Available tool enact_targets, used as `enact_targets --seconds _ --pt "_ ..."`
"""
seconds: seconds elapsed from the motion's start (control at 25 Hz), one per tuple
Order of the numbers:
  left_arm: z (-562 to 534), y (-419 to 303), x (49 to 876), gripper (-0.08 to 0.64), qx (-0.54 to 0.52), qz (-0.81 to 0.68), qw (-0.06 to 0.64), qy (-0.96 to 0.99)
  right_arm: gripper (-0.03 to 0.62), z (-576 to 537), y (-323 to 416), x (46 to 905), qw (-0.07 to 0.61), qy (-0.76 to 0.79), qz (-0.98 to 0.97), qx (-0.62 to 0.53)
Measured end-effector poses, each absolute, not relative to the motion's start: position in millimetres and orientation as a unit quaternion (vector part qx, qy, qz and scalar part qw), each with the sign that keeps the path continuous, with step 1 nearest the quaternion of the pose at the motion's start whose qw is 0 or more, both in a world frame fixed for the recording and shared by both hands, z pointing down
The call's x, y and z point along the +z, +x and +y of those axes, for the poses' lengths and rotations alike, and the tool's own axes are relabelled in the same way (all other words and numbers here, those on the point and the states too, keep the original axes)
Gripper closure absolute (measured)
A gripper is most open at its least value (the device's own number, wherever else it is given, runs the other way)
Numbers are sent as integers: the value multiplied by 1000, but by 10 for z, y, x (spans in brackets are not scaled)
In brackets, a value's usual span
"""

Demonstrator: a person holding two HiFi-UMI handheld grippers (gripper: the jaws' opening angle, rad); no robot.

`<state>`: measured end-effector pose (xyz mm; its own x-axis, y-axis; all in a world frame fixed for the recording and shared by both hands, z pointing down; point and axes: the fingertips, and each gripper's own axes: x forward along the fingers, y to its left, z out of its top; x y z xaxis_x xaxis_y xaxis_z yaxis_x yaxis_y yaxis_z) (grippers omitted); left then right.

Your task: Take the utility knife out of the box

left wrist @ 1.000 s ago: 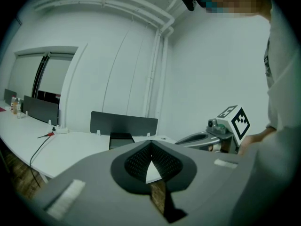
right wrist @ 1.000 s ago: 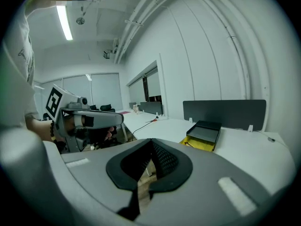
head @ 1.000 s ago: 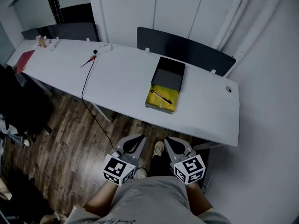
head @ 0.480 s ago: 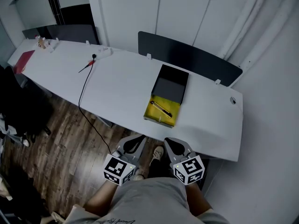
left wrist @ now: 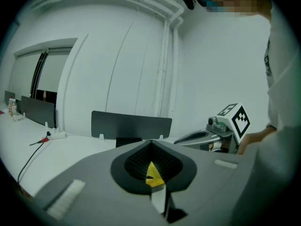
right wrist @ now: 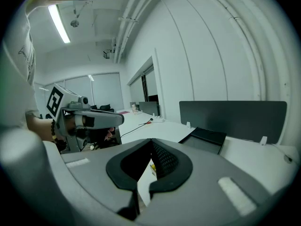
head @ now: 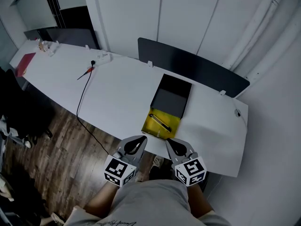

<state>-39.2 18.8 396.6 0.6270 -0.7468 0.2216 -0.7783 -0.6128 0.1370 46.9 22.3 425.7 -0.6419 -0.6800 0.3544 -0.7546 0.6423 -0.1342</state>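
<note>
– Head view: we see the box (head: 170, 99) lying open on the white table (head: 117, 91), right of centre. Its yellow half is toward the lower edge of the frame and its black half is above that.
– And the knife (head: 160, 122)?
– It lies slantwise in the yellow half, and nothing grips it.
– Where are our grippers?
– Low in the frame, at the table's near edge. The left gripper (head: 143, 138) sits just below and left of the yellow half. The right gripper (head: 168, 141) sits just below and right of it.
– Jaws?
– In the left gripper view ours are clenched, tips meeting, with nothing between them. A slice of yellow shows through the hollow behind the tips. The right gripper view shows the same, tips pressed together and empty, with the black half to their upper right.
– Anything else?
– A black cable (head: 83, 94) trails from the upper left over the table's edge. A dark panel (head: 193, 62) stands along its far side.
</note>
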Motion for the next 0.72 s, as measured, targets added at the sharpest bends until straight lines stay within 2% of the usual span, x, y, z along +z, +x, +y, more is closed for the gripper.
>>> enact_targets --seconds 0.72 --pt "-732 -54 3943 558 72 -461 112 877 577 -752 823 4300 146 366 -909 134"
